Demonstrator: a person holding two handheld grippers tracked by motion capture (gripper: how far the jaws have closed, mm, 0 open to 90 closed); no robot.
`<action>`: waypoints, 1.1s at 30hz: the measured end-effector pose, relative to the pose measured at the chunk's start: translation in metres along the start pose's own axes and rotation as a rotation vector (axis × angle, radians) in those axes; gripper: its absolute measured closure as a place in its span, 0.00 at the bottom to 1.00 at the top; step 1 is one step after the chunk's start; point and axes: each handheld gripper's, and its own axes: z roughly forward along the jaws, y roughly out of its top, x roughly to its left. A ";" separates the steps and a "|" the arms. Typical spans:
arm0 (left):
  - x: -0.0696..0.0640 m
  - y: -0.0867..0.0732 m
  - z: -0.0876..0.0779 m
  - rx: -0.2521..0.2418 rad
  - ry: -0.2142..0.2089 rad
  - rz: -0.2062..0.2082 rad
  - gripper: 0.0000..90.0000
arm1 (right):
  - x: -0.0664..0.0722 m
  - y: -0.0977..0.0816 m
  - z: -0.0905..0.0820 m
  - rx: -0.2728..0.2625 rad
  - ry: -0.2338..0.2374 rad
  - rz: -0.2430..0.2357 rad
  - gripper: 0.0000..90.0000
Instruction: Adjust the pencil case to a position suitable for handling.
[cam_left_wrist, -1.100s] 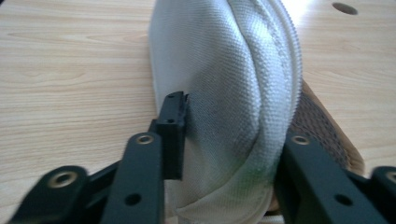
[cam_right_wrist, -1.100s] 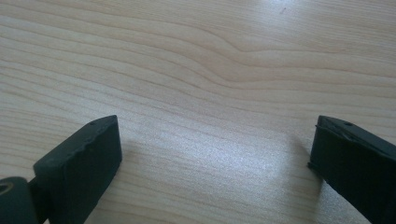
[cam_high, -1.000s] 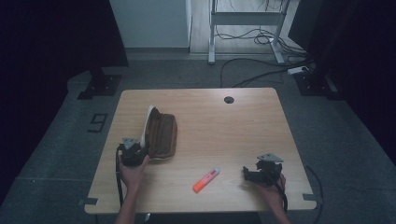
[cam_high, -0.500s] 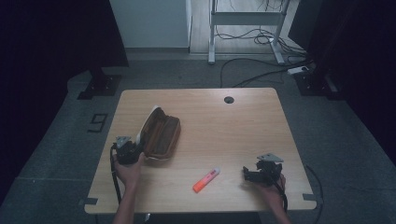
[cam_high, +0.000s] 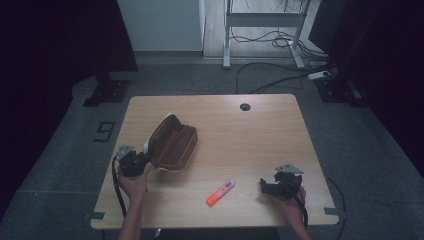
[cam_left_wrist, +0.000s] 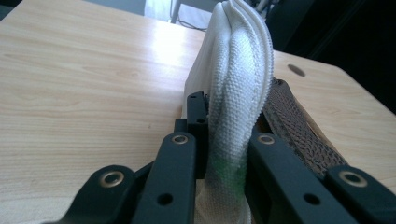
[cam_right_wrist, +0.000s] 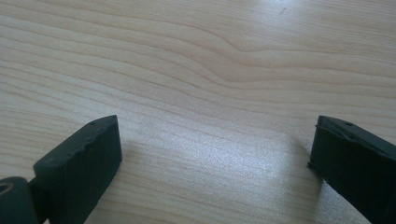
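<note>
Table (cam_high: 240, 130) – left gripper (cam_high: 131, 162) pinching case (cam_high: 172, 145), now tilted | right gripper (cam_high: 280, 184) agape, unmoved

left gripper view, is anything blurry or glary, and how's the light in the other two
Left gripper view: the tool and nearest white fabric look soft, with glare on the table. Right gripper view: a pale sheen between the jaws. High view: dim, dark surroundings, table lit.

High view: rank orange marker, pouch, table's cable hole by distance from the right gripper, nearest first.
From the right gripper:
1. Orange marker, just to its left near the front edge.
2. Pouch, farther left, pinched in the left gripper.
3. Cable hole, at the table's far edge; only slightly farther than the pouch.
</note>
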 end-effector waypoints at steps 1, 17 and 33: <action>0.000 0.001 -0.001 -0.004 -0.004 0.001 0.94 | 0.000 0.000 0.000 0.000 0.000 0.000 0.02; 0.000 0.004 -0.010 -0.023 -0.060 -0.012 0.94 | 0.000 0.000 0.000 0.000 -0.001 0.001 0.02; -0.014 0.013 -0.016 -0.035 -0.117 0.015 0.94 | 0.000 0.000 0.000 0.000 0.000 0.000 0.02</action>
